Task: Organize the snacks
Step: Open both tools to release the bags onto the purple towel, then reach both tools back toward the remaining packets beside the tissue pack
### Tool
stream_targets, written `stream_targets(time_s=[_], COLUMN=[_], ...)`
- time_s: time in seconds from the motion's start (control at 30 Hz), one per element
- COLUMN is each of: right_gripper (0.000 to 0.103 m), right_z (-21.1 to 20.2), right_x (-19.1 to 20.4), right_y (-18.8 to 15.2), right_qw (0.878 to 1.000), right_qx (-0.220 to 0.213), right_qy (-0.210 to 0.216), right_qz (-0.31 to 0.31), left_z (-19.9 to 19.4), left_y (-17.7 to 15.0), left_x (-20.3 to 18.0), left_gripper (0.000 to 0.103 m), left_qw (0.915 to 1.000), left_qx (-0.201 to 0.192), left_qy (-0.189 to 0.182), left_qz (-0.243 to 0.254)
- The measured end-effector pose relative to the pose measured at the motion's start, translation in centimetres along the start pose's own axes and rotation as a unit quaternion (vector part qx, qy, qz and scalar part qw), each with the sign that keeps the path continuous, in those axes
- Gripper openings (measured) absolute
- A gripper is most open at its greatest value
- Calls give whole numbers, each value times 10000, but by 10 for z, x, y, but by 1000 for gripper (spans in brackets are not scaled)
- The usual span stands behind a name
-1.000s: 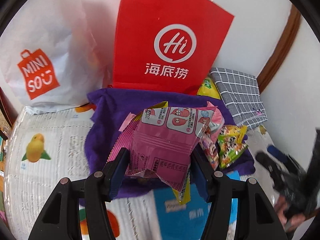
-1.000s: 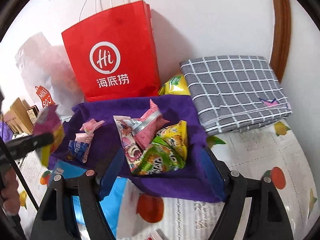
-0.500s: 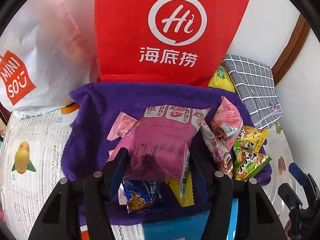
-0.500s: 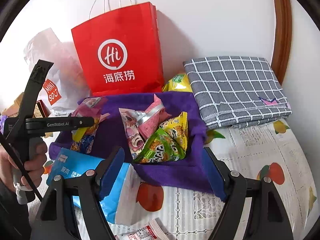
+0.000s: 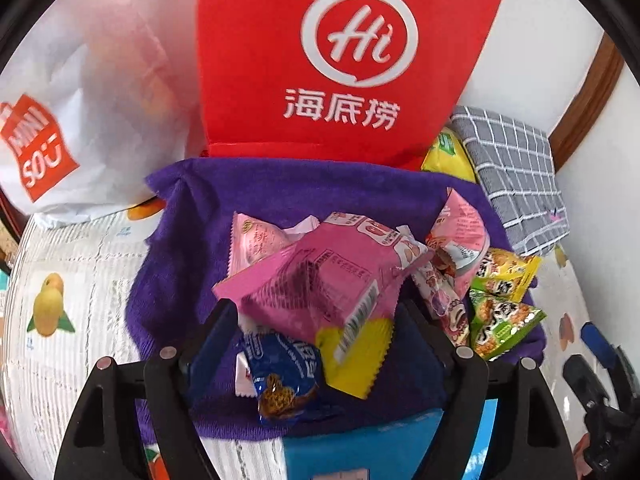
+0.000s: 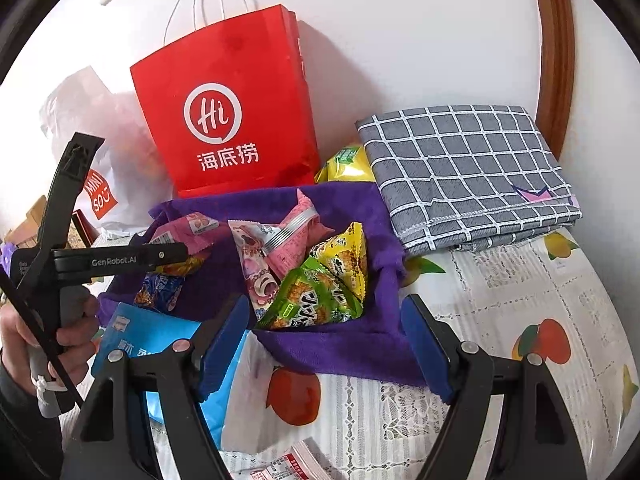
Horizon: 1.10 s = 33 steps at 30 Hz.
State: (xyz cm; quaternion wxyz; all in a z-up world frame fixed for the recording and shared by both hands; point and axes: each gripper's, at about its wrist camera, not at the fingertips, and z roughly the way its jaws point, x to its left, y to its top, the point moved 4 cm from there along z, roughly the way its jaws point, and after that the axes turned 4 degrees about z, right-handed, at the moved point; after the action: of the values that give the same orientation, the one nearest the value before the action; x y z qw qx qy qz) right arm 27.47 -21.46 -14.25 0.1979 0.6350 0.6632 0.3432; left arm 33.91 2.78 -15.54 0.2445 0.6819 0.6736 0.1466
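Observation:
A purple cloth [image 5: 256,200] lies on the table with several snack packets on it. My left gripper [image 5: 316,320] is open above it. A large pink packet [image 5: 320,276] lies loose between the fingers, on a yellow packet [image 5: 356,356] and a blue cookie packet [image 5: 280,376]. Green and yellow packets [image 5: 500,312] lie at the cloth's right. In the right wrist view my right gripper [image 6: 326,320] is open and empty over the cloth's [image 6: 360,348] front edge, near the green packet [image 6: 316,300]. The left gripper [image 6: 168,256] shows at the left there.
A red paper bag [image 6: 232,120] and a white plastic bag [image 5: 80,120] stand against the wall behind the cloth. A folded grey checked cloth [image 6: 468,168] lies at the back right. A blue packet [image 6: 148,336] and a small white-red packet [image 6: 288,464] lie on the tablecloth in front.
My left gripper moved forward over the purple cloth and opened. The pink packet dropped from its fingers onto the other snacks. The right gripper barely moved.

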Motion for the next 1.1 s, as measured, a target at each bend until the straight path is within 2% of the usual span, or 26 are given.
stream_targets(time_s=[0.2,0.4,0.53,0.63,0.8,0.93,1.1], right_gripper=[78,77,76,75,77,78,78], right_z=[-2,-9,-20,-38,-78,-101,-125], right_x=[-5,-4,0,11,24,25,20], right_y=[1,-1,-11,-21,-35,-52,-68], right_qw=[9999,9995,9999,9999,9996,9999,9997], right_qx=[-91,-267,-99,-50,-188,-148,-165], right_qy=[43,37,-15,83,-12,-34,-160], right_qz=[128,169,87,-100,-190,-58,70], left_z=[-36,-67,-86,-100,-117,-126,-146], left_y=[-6,-27,-46,-62,-92,-112,-132], left_x=[9,12,8,2,-11,-20,-22], left_gripper=[80,80,80,80,79,78,78], left_qw=[9995,9991,9988,9986,9985,9975,9966], left_qx=[-273,-319,-329,-378,-455,-384,-498], left_qy=[1,-157,-302,-342,-251,-443,-452], left_qz=[-129,-216,-216,-167,156,406,478])
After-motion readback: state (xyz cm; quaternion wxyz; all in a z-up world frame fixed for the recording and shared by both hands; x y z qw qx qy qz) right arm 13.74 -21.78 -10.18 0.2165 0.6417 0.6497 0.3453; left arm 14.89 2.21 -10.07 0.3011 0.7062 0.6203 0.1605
